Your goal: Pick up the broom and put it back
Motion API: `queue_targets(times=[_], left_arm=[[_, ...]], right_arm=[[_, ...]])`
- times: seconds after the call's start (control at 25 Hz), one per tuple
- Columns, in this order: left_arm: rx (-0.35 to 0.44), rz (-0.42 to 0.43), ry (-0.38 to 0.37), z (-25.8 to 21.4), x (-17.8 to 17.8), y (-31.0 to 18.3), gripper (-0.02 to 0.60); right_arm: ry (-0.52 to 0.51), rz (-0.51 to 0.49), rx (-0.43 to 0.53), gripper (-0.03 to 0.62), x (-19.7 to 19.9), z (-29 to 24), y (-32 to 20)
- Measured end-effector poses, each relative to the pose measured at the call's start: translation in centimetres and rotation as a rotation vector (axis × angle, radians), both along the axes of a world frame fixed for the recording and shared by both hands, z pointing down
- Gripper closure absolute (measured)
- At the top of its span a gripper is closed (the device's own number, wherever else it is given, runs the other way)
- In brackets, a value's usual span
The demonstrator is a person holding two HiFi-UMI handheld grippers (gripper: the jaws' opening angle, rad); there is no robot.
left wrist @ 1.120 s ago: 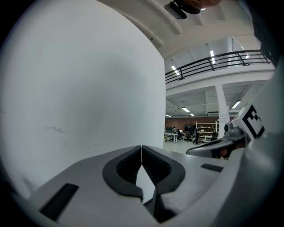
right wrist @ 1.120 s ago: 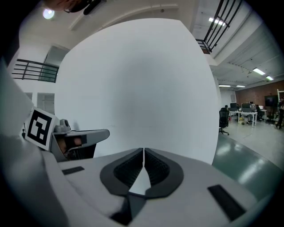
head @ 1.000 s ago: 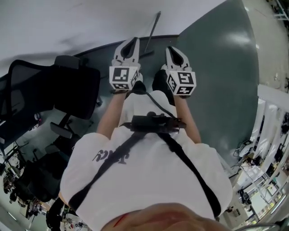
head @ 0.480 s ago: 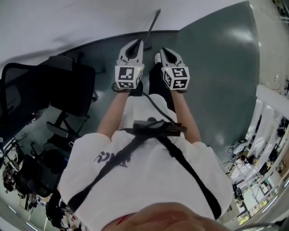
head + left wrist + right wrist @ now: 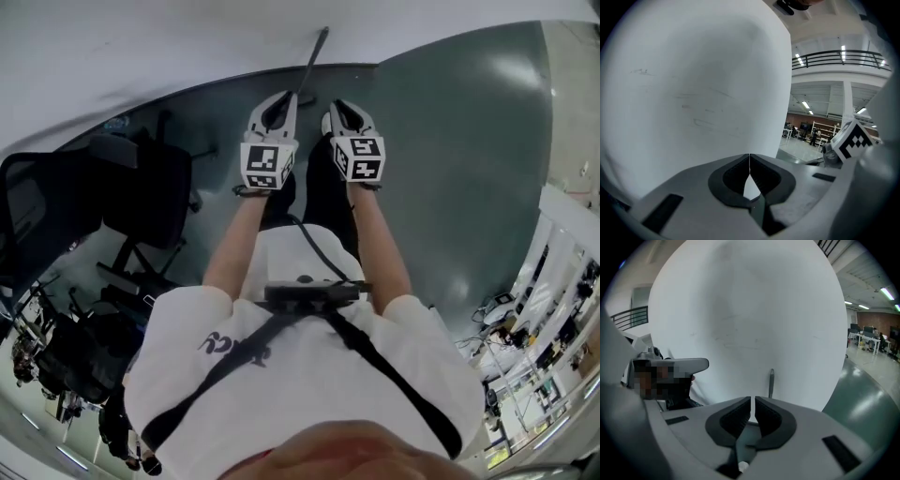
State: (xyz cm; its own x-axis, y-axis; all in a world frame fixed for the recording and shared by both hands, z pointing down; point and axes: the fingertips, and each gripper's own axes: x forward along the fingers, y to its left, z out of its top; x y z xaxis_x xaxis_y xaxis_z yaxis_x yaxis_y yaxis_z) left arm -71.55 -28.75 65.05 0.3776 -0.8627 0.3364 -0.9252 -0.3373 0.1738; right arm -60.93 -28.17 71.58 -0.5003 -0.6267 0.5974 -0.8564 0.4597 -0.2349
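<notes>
1. White wall [image 5: 141,47]: curved, plain, filling the upper left of the head view. It takes up most of both gripper views.

2. Grey-green floor [image 5: 450,141]: glossy, in the upper right and centre of the head view.

3. Person [image 5: 309,375]: white shirt, filling the lower centre of the head view, with both forearms stretched toward the top of the frame. Black harness [image 5: 314,295] across the chest, its straps running down to the lower left and lower right.

4. Black office chair [image 5: 141,187]: middle left of the head view, standing on the floor near the wall.

5. Left gripper [image 5: 278,98]: upper centre of the head view, with a marker cube [image 5: 265,165] at its rear. In the left gripper view [image 5: 749,168] its jaw tips meet and nothing is between them.

6. Right gripper [image 5: 337,105]: just right of the left one, close beside it. In the right gripper view [image 5: 753,411] only a hairline slit separates the jaws, which are closed and empty.

7. Broom [image 5: 312,58]: a thin dark handle leaning against the wall at top centre of the head view, just beyond the left gripper's tips. The broom head cannot be seen. In the right gripper view the handle [image 5: 771,383] rises just above the right jaw, and the jaws are not gripping it.
</notes>
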Motion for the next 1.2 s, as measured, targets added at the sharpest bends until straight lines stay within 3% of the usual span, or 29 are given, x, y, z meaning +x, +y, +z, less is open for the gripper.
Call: queue_targets(times=[0.2, 0.52, 0.6, 0.84, 1.04, 1.2], left_arm=[[-0.028, -0.062, 0.018, 2.6, 1.1, -3.6, 0.569], [-0.054, -0.061, -0.005, 7.8, 0.8, -6.5, 0.569], [-0.057, -0.056, -0.009, 9.1, 0.6, -7.1, 0.569], [-0.066, -0.046, -0.011, 11.9, 0.8, -8.4, 0.569], [-0.065, -0.041, -0.006, 12.2, 1.6, -9.6, 0.569], [-0.063, -0.045, -0.01, 12.4, 1.2, -10.0, 0.569]], right_arm=[[-0.048, 0.062, -0.045, 0.583, 1.5, 4.3, -3.2], [-0.075, 0.065, -0.091, 0.582, 0.5, 11.5, -7.0], [-0.07, 0.042, -0.097, 0.533, -0.1, 13.1, -8.1], [-0.034, -0.019, -0.097, 0.473, -1.8, 17.1, -10.9], [-0.057, 0.021, -0.095, 0.408, -2.5, 18.8, -14.4], [-0.1, 0.065, -0.096, 0.402, -3.9, 19.4, -16.8]])
